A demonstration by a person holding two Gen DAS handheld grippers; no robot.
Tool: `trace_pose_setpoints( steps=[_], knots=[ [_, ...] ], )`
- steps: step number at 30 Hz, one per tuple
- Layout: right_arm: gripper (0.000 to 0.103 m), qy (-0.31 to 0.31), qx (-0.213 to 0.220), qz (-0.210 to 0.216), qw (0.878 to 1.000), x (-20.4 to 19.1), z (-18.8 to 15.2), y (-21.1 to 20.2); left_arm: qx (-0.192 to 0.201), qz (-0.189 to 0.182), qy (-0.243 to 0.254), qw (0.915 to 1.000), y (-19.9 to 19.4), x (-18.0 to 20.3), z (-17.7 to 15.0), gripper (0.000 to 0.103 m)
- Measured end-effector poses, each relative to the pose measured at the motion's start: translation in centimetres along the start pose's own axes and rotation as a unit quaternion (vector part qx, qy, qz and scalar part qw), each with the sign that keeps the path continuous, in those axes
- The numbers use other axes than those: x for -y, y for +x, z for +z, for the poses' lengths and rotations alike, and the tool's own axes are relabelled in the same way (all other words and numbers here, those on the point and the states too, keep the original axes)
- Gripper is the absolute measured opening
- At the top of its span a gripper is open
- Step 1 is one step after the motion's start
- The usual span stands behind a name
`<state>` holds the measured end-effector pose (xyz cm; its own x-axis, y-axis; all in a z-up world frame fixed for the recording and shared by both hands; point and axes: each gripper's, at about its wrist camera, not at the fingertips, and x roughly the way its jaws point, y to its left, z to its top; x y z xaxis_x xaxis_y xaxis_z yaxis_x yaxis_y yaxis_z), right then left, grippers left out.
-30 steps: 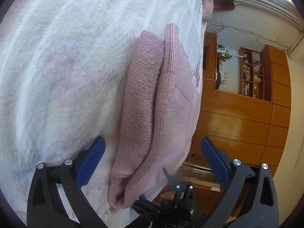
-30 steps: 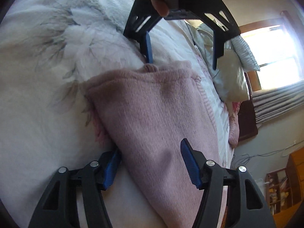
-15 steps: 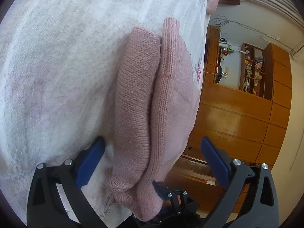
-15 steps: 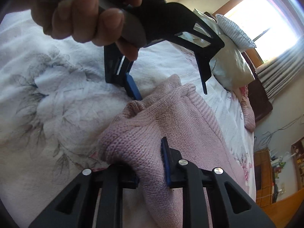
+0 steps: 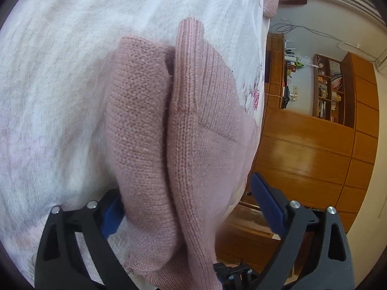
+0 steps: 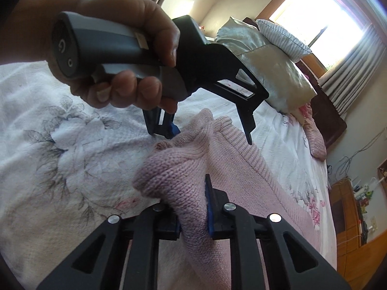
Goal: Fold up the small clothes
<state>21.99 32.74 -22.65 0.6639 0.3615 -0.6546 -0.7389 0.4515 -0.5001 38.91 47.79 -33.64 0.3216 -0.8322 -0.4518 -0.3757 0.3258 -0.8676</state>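
Both tongs: right [image 6: 193, 207] pinching pink sweater [image 6: 241, 181]; left [image 5: 186, 207] agape.

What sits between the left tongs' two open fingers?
A bunched fold of the pink knitted sweater fills the gap of the left tongs, seen in the left wrist view.

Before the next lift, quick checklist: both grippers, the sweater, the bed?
1. Right gripper shut on a bunched edge of the pink sweater: ok.
2. Left gripper closed on the sweater: not ok, jaws open, straddling it.
3. Left gripper fingers down at the sweater's far edge: ok.
4. Whether the right grip holds every layer: cannot tell.
5. Sweater lying on the bedspread, clear of the pillows: ok.
6. Hand firm on the left gripper's handle: ok.
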Motion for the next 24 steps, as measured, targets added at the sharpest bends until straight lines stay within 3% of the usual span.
trace_pose_setpoints(
  steps=[8,13,15,16,18,24],
  knots=[
    [0.014,0.037,0.008,0.010,0.999,0.7,-0.2,-0.8,0.000,0.014,0.005,0.9999,-0.4,0.5,-0.2,0.074],
    [0.014,0.038,0.009,0.012,0.999,0.5,-0.3,-0.9,0.017,0.016,-0.002,0.9997,-1.3,-0.5,0.0,0.073],
    [0.014,0.038,0.008,0.013,0.999,0.3,-0.4,-0.9,0.013,0.023,0.006,0.9996,-1.2,-0.7,0.0,0.044],
    [0.014,0.038,0.008,0.013,0.999,0.4,-0.4,-0.9,0.011,0.026,0.008,0.9996,-1.1,-0.9,0.0,0.035],
    [0.014,0.042,0.007,0.014,0.999,0.5,-0.5,-0.9,0.012,0.026,0.004,0.9996,-1.2,-1.3,0.1,0.030],
    [0.014,0.055,0.012,0.016,0.998,0.9,-0.6,-1.4,0.029,0.043,0.023,0.9984,-1.9,0.3,-0.5,0.026]
  ],
)
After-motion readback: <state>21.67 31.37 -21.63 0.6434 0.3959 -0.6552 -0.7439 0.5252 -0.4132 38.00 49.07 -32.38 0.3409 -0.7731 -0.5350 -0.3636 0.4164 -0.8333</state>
